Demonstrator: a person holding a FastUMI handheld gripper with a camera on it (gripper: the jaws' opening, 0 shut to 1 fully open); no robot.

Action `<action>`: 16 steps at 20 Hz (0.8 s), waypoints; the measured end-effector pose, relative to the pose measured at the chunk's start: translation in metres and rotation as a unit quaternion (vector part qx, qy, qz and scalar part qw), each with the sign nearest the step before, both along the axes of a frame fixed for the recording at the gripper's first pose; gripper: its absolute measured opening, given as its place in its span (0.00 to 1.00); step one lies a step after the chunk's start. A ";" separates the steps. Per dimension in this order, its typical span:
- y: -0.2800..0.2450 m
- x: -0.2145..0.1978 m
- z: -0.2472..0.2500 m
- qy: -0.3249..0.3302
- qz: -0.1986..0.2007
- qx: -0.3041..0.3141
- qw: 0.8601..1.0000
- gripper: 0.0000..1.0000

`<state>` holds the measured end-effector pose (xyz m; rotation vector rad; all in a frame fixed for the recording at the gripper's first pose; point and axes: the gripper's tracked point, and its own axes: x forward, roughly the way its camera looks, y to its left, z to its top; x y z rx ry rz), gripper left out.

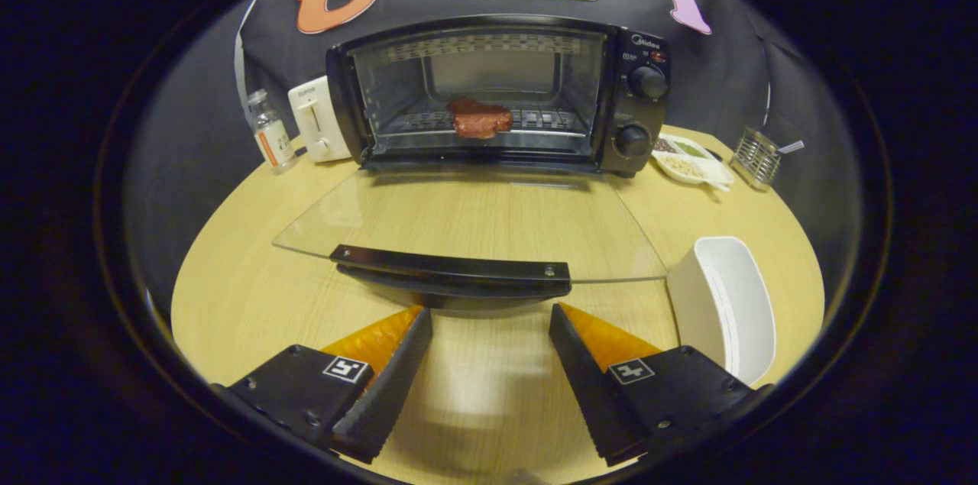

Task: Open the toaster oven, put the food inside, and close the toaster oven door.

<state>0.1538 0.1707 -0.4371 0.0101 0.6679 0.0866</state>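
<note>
My hand-held gripper point(490, 311) is spread wide and holds nothing; bare wooden surface point(229, 294) shows between its two fingers. Just ahead of the fingertips lies the oven's glass door point(474, 218), folded all the way down and flat above the surface, its dark handle point(452, 271) running across the near edge, close to my fingertips but not touching them.

Beyond the door stands the oven point(500, 92), its cavity open. The food point(479, 118), a reddish-brown piece, sits on the wire rack point(535, 120) inside, about the middle of the opening near the front. Two knobs point(648, 82) stand one above the other on the oven's right panel.

Left of the oven, touching or just beside it, is a white toaster point(317, 118), and further left a small clear bottle point(269, 130) stands upright. To the right of the oven is a white divided dish point(691, 159) with small heaps of something in it, then a wire holder point(756, 156). A white bin point(726, 305) stands just beyond my right finger, beside the door's right corner.
</note>
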 end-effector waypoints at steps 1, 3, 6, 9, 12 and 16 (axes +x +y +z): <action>-0.001 0.002 0.003 0.000 -0.002 0.004 1.000 0.99; -0.005 0.005 0.013 -0.003 -0.009 0.008 1.000 0.99; -0.009 0.005 0.027 0.001 -0.018 0.018 1.000 0.99; -0.011 0.009 0.045 0.000 -0.030 0.032 0.999 0.99; -0.014 0.017 0.062 -0.004 -0.031 0.034 0.999 0.97; -0.014 0.042 0.097 -0.034 -0.037 0.048 0.998 0.97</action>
